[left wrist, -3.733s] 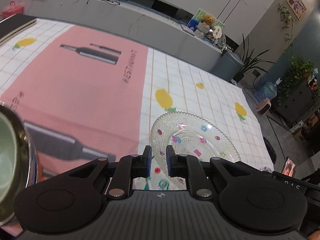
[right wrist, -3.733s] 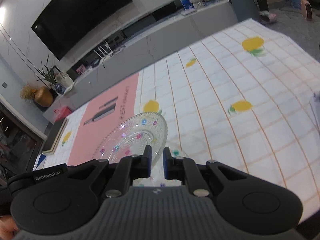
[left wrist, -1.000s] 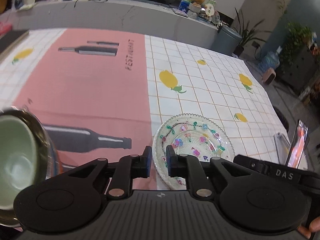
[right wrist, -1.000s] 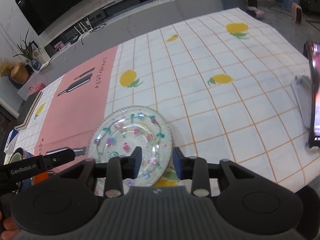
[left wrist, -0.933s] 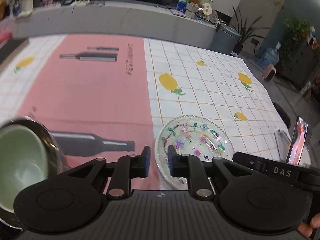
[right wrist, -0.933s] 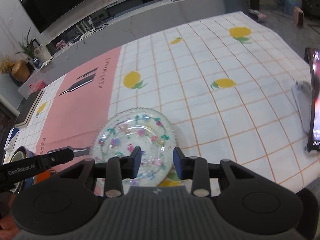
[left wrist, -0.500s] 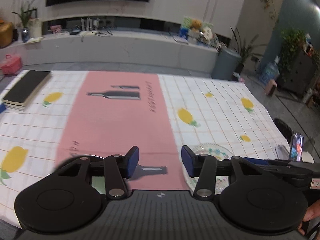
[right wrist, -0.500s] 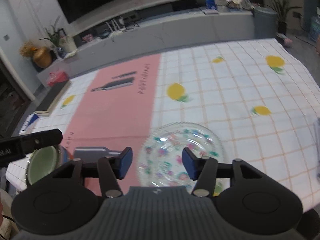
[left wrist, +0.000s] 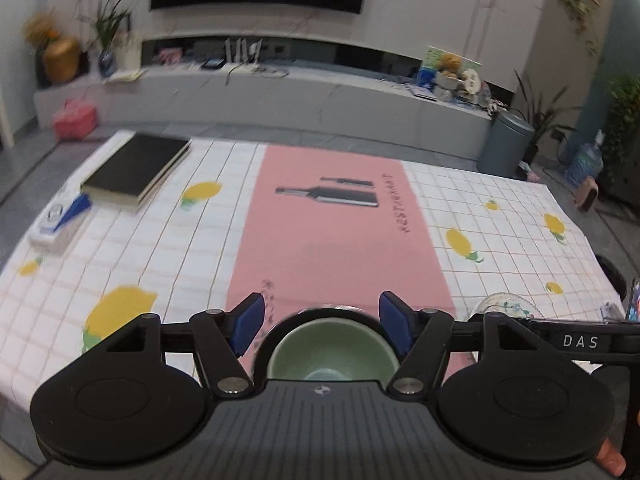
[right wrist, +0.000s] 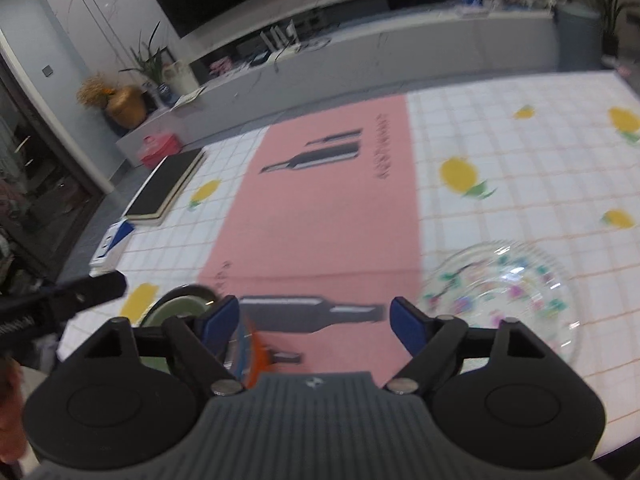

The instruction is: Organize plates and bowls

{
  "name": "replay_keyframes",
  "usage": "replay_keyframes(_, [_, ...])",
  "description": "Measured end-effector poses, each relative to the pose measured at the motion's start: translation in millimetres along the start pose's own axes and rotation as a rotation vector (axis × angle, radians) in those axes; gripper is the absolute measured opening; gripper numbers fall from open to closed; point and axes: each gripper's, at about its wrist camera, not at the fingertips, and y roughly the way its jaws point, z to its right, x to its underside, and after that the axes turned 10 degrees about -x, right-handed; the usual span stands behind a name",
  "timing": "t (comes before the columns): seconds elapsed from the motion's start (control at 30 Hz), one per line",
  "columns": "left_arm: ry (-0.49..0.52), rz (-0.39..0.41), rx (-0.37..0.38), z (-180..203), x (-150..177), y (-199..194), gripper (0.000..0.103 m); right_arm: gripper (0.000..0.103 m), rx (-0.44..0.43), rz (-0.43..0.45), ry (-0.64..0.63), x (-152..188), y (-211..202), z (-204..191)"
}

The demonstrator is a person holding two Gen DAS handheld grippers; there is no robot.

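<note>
A pale green bowl [left wrist: 332, 348] nested in a dark metal-rimmed bowl stands on the pink runner [left wrist: 336, 240], near the table's front edge. My left gripper [left wrist: 324, 318] hovers over it with its jaws opening wide. The bowl shows between the blue pads [left wrist: 248, 322], which do not touch it. A clear glass plate [right wrist: 500, 292] with coloured flowers lies flat to the right on the checked cloth, and its rim peeks out in the left wrist view [left wrist: 508, 308]. My right gripper [right wrist: 316, 320] hangs left of the plate with its jaws opening and nothing between them. The green bowl [right wrist: 176, 308] sits left of it.
A black book [left wrist: 136, 168] and a white-and-blue box [left wrist: 60, 224] lie at the far left of the table. A phone [left wrist: 632, 304] stands at the right edge. A blurred orange and blue rim [right wrist: 250, 360] shows by the right gripper's left finger.
Both grippers have opened, let go of the glass plate's rim and pulled back and up. The plate stays on the cloth. The green bowl now sits centred under the left gripper.
</note>
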Motion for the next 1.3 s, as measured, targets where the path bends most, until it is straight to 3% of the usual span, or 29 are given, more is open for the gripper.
replay_keyframes(0.13, [-0.078,-0.04,0.031,-25,8,7,0.077,0.086,-0.019,-0.082,0.03,2,22,-7])
replay_keyframes(0.53, [-0.226,-0.158,0.075,-61,30,35,0.077,0.084,-0.023,-0.259,0.14,16,70,-8])
replay_keyframes(0.93, [-0.336,-0.326,0.157,-66,53,74,0.074,0.079,-0.027,-0.344,0.242,25,101,-1])
replay_keyframes(1.17, [-0.379,-0.404,0.159,-65,59,91,0.072,0.071,-0.041,-0.352,0.255,25,109,-3])
replay_keyframes(1.3, [-0.388,-0.422,0.153,-66,60,94,0.06,0.066,-0.055,-0.355,0.259,25,110,-3])
